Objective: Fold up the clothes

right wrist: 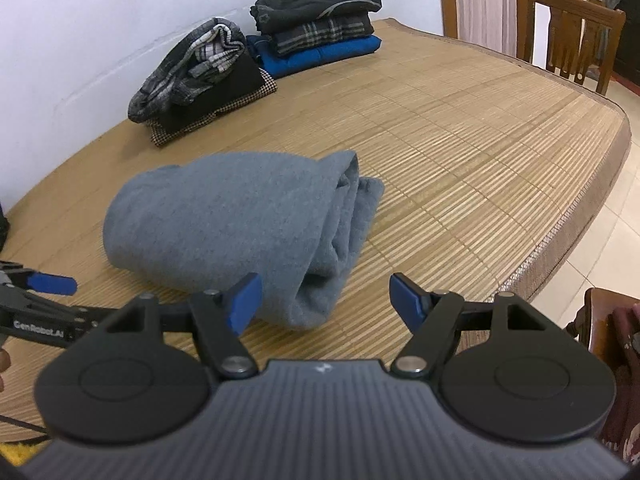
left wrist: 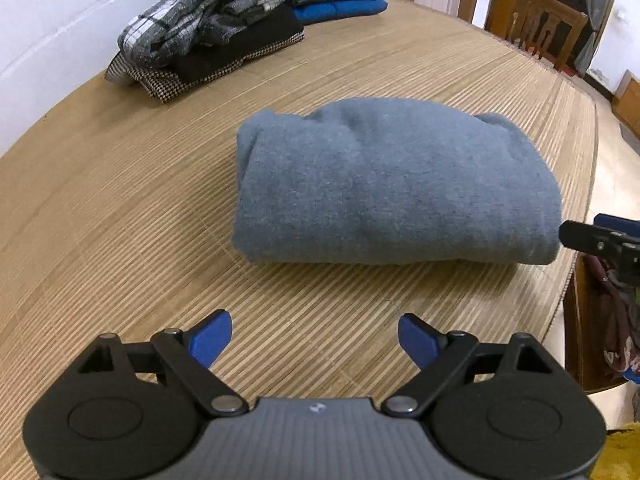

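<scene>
A grey-blue garment (left wrist: 392, 184) lies folded into a thick bundle on the bamboo mat; it also shows in the right wrist view (right wrist: 228, 232), with its layered edge facing right. My left gripper (left wrist: 316, 340) is open and empty, a short way in front of the bundle's near edge. My right gripper (right wrist: 326, 300) is open and empty at the bundle's near right corner; its left fingertip (right wrist: 244, 300) is close by the cloth. The right gripper's tip shows at the left wrist view's right edge (left wrist: 600, 240).
A bamboo mat (left wrist: 120, 220) covers the table. Two stacks of folded clothes stand at the far edge by the white wall: a plaid-topped one (right wrist: 192, 80) and one on a blue garment (right wrist: 320, 36). Wooden chairs (right wrist: 576, 28) stand beyond the table's right edge (right wrist: 560, 248).
</scene>
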Demonstrator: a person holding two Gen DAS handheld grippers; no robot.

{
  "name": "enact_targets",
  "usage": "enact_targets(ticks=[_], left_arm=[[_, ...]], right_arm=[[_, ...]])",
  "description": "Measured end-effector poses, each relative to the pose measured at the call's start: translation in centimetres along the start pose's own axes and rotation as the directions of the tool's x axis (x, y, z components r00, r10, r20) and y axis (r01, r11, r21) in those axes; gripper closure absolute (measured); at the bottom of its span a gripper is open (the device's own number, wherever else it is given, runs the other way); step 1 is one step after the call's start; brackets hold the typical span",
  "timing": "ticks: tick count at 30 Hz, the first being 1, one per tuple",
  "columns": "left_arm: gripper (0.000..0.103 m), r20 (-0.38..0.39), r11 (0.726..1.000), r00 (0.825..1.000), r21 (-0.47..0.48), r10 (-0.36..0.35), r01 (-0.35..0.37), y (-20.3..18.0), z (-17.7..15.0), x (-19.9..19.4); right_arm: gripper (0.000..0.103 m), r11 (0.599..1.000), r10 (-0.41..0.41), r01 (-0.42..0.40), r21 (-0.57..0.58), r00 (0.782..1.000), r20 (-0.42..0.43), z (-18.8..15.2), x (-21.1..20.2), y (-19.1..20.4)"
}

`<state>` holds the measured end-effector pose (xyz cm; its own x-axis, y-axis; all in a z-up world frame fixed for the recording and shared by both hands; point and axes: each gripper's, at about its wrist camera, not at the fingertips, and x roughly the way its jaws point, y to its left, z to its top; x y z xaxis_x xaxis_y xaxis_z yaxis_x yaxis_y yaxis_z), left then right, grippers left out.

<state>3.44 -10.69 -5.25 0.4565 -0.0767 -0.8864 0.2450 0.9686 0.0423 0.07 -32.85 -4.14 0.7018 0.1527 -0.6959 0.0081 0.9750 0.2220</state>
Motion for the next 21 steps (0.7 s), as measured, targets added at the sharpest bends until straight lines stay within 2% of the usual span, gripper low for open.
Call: enact_targets(ticks=[10,15,18,21], left_arm=[[0.011,0.006,1.000,1.000,0.016,-0.013,0.013,0.2,-0.7,-0.3],[0.011,0.005,1.000,1.000,0.012,-0.009,0.009,0.5,-0.8,-0.2],[0.011,0.021,1.000,1.000,0.011,0.004,-0.004,1.2,-0.4,0.0],[0.011,0.043,1.000,0.999,0.005,0.028,-0.028,2.4,1.1,0.6]], right_arm=[[0.030,1.000,-0.015,0.015,0.014,1.000,-0.012,-0.6,-0.3,0.3],[0.030,0.998,-0.026,0.029,0.047,0.998,-0.063,-0.7,0.6,0.0],[0.030,0.996,0.031,-0.024,0.083,0.996,-0.083,-0.3,1.4,-0.6],[0.030,0.966,0.141,-0.129,0.222,0.989,-0.036,0.7,1.8,-2.5]])
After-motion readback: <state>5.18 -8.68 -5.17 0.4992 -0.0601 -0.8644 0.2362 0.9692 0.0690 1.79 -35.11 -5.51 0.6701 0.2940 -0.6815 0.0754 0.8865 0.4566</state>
